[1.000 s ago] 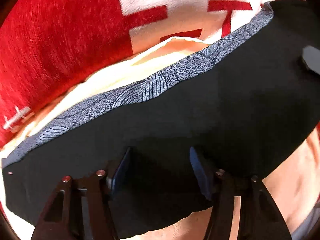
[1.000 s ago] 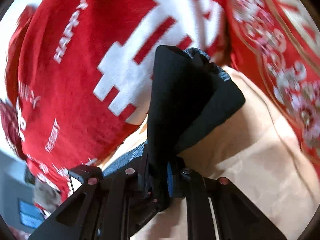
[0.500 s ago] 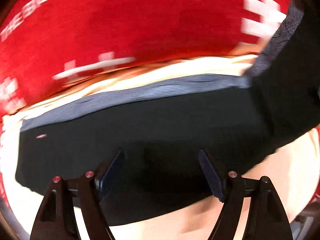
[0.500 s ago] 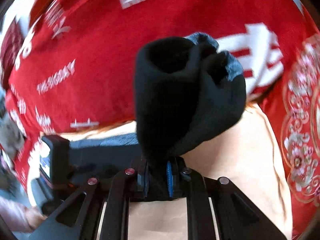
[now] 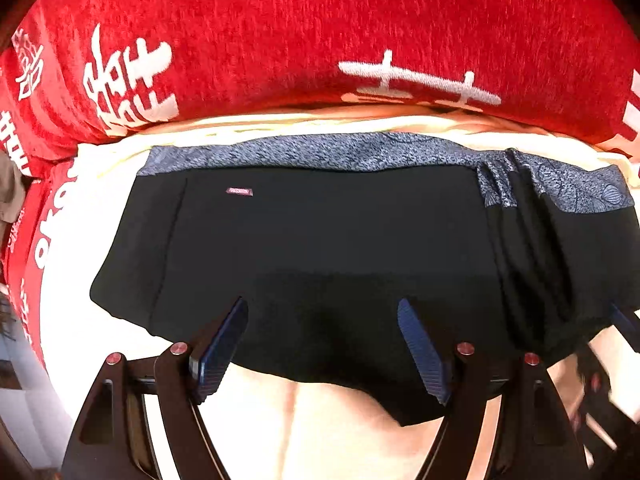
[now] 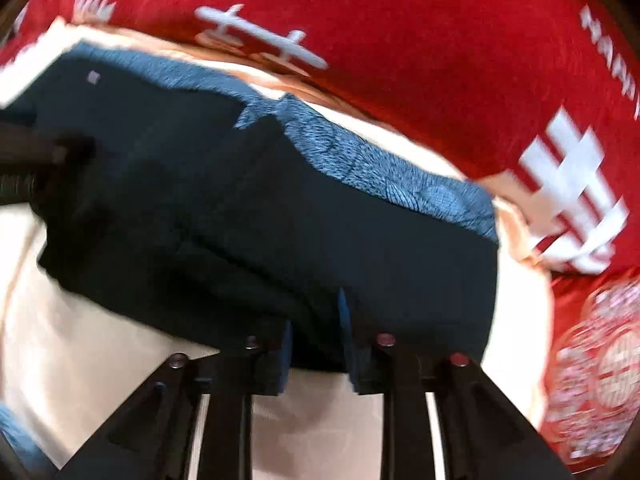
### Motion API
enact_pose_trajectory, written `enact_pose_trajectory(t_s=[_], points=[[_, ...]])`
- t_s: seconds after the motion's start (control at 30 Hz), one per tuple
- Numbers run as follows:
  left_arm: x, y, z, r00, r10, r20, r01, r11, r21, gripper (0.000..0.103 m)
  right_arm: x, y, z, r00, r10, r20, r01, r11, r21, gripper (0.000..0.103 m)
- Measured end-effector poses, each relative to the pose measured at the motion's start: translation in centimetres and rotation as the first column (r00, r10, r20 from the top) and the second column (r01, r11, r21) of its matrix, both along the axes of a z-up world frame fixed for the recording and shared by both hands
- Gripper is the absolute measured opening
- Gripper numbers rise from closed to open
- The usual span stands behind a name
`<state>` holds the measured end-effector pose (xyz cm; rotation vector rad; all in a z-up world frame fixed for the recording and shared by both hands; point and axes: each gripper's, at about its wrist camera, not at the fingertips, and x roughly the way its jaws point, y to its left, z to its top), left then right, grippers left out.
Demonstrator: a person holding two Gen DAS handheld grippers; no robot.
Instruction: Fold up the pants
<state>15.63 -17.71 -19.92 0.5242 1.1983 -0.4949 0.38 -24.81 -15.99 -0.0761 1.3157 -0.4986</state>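
Black pants (image 5: pixel 328 248) with a blue-grey patterned waistband (image 5: pixel 320 152) lie flat on a cream cloth (image 5: pixel 320 420). A small pink label (image 5: pixel 239 191) sits near the band. My left gripper (image 5: pixel 322 340) is open, its blue pads over the pants' near edge. The pants also show in the right wrist view (image 6: pixel 260 216), with the waistband (image 6: pixel 380 176) at the far side. My right gripper (image 6: pixel 316 340) has its jaws slightly apart around the pants' near edge; the frame is blurred. Part of the other gripper (image 6: pixel 36 160) shows at left.
A red blanket with white characters (image 5: pixel 320 40) lies behind the cream cloth; it also shows in the right wrist view (image 6: pixel 440 60). A red patterned cloth (image 6: pixel 592 368) is at the right.
The right gripper has lowered the bunched pants end onto the cream cloth, and its jaws have parted slightly. The pants now lie flat. The left gripper stayed open over the near edge.
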Motion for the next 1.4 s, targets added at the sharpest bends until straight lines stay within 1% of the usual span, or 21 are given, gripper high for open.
enact_pose_trajectory(t_s=[0.03,0.13,0.2,0.27,0.33,0.4,0.47,0.53,0.67,0.7,0.73,0.77,0.8,0.87,0.97,1.0,1.1,1.23,1.3,1.33,1.4], points=[[0.1,0.1,0.1,1.0,-0.01,-0.008,0.01,1.0,-0.008,0.079,-0.4,0.2,0.6,1.0,0.002,0.011,-0.002,1.0,0.026,0.046],[-0.2,-1.8,1.1,0.997,-0.037,-0.061,0.033,0.997,-0.063,0.078,-1.5,-0.6,2.8,0.996,-0.031,0.084,0.014,0.979,0.205,0.046],[-0.9,-4.4,1.6,0.992,-0.067,-0.108,0.054,0.991,-0.122,0.079,-2.8,-3.0,3.7,0.972,-0.175,0.154,0.101,0.914,0.394,0.046],[-1.9,-5.9,2.5,0.979,-0.113,-0.17,0.08,0.979,-0.19,0.079,-5.1,-7.0,3.3,0.892,-0.413,0.184,0.219,0.75,0.624,0.046],[-2.8,-7.4,2.6,0.957,-0.155,-0.246,0.097,0.968,-0.231,0.079,-7.3,-10.4,1.5,0.774,-0.623,0.117,0.303,0.526,0.795,0.046],[-5.2,-9.4,3.1,0.934,-0.172,-0.314,0.097,0.966,-0.242,0.079,-8.8,-12.2,-0.2,0.684,-0.726,0.067,0.315,0.378,0.871,0.046],[-5.2,-10.3,2.3,0.93,-0.159,-0.331,0.083,0.969,-0.231,0.079,-9.9,-13.2,-1.5,0.619,-0.785,0.032,0.304,0.277,0.911,0.046],[-5.0,-10.8,1.3,0.922,-0.135,-0.363,0.05,0.971,-0.233,0.078,-10.6,-13.4,-2.7,0.577,-0.817,-0.005,0.31,0.213,0.926,0.046],[-4.7,-11.3,-0.5,0.909,-0.134,-0.394,0.045,0.973,-0.227,0.078,-11.2,-13.7,-3.8,0.521,-0.854,0.005,0.265,0.168,0.949,0.046],[-4.9,-11.4,-0.5,0.914,-0.148,-0.379,0.064,0.972,-0.226,0.071,-11.0,-14.2,-4.1,0.505,-0.863,0.006,0.249,0.152,0.957,0.045],[-5.2,-11.6,-0.3,0.915,-0.168,-0.368,0.084,0.969,-0.234,0.053,-11.0,-14.3,-4.6,0.486,-0.874,-0.005,0.23,0.122,0.966,0.035],[-5.5,-11.7,-0.2,0.906,-0.195,-0.376,0.104,0.963,-0.249,0.043,-10.8,-14.3,-5.2,0.474,-0.88,-0.024,0.221,0.093,0.971,0.018],[-5.8,-11.8,0.0,0.899,-0.21,-0.385,0.116,0.96,-0.254,0.035,-10.6,-14.4,-5.5,0.474,-0.879,-0.048,0.242,0.078,0.967,0.005],[-6.6,-11.7,1.1,0.912,-0.234,-0.338,0.155,0.957,-0.245,0.035,-10.3,-14.3,-5.0,0.489,-0.871,-0.045,0.238,0.083,0.968,0.004],[-8.0,-11.0,2.4,0.937,-0.27,-0.221,0.223,0.95,-0.217,0.036,-10.0,-13.8,-2.9,0.56,-0.829,0.004,0.22,0.153,0.964,0.004],[-8.1,-10.9,2.0,0.948,-0.266,-0.176,0.234,0.955,-0.185,0.038,-10.0,-13.5,-2.7,0.572,-0.82,-0.002,0.227,0.156,0.961,0.004],[-7.4,-10.2,0.7,0.965,-0.199,-0.17,0.176,0.974,-0.141,0.072,-9.8,-13.4,-4.0,0.586,-0.809,-0.044,0.285,0.155,0.946,0.004],[-6.6,-9.6,0.3,0.966,-0.163,-0.201,0.133,0.979,-0.156,0.072,-8.8,-13.7,-5.6,0.62,-0.782,-0.068,0.333,0.184,0.925,0.005],[-6.7,-9.6,1.1,0.967,-0.172,-0.187,0.146,0.978,-0.146,0.072,-7.7,-13.8,-4.6,0.688,-0.724,-0.054,0.33,0.245,0.912,0.011],[-6.7,-9.7,1.5,0.967,-0.178,-0.179,0.154,0.978,-0.144,0.072,-7.1,-13.7,-3.7,0.741,-0.669,-0.055,0.32,0.28,0.905,0.02],[-6.6,-10.1,2.8,0.969,-0.188,-0.162,0.163,0.974,-0.157,0.072,-6.3,-13.6,-1.8,0.811,-0.584,-0.05,0.288,0.324,0.901,0.038]])
